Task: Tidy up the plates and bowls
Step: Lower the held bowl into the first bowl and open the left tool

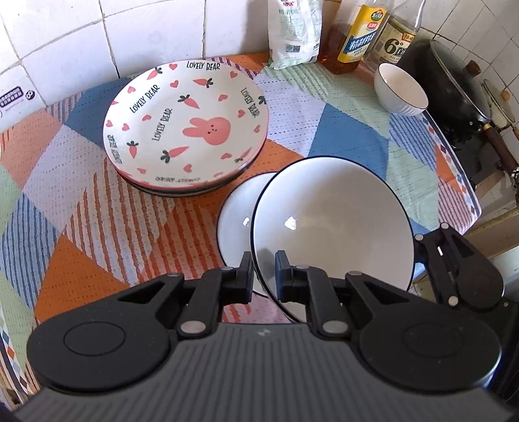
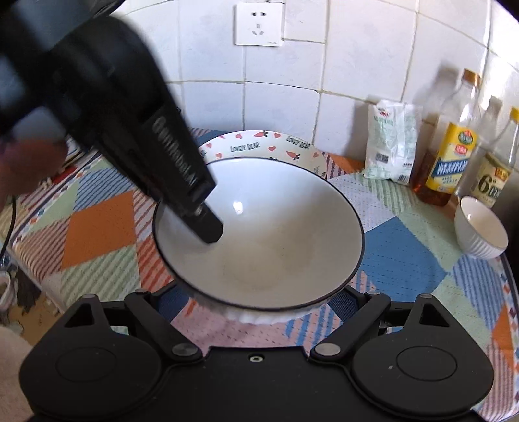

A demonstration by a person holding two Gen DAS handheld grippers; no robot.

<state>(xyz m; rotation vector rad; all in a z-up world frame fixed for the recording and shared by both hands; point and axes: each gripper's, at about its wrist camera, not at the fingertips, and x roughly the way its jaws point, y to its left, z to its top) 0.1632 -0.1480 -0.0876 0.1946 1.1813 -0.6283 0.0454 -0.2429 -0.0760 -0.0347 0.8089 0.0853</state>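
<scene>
My left gripper (image 1: pixel 263 276) is shut on the rim of a large white bowl with a dark rim (image 1: pixel 334 227), held tilted above a second white bowl (image 1: pixel 236 214) on the cloth. In the right wrist view the held bowl (image 2: pixel 275 240) fills the middle, with the left gripper's finger (image 2: pixel 207 227) inside its rim. My right gripper sits below that bowl; its fingertips are hidden under it. A stack of bunny-and-carrot plates (image 1: pixel 185 126) lies behind, also visible in the right wrist view (image 2: pixel 259 146). A small white bowl (image 1: pixel 400 89) stands at the back right (image 2: pixel 481 232).
A patchwork cloth (image 1: pixel 81 207) covers the counter. A white bag (image 1: pixel 293 32), an oil bottle (image 1: pixel 358 35) and a vinegar bottle (image 1: pixel 397 35) stand along the tiled wall. A black wok (image 1: pixel 454 87) sits on the stove at right. A wall socket (image 2: pixel 258 24) is above.
</scene>
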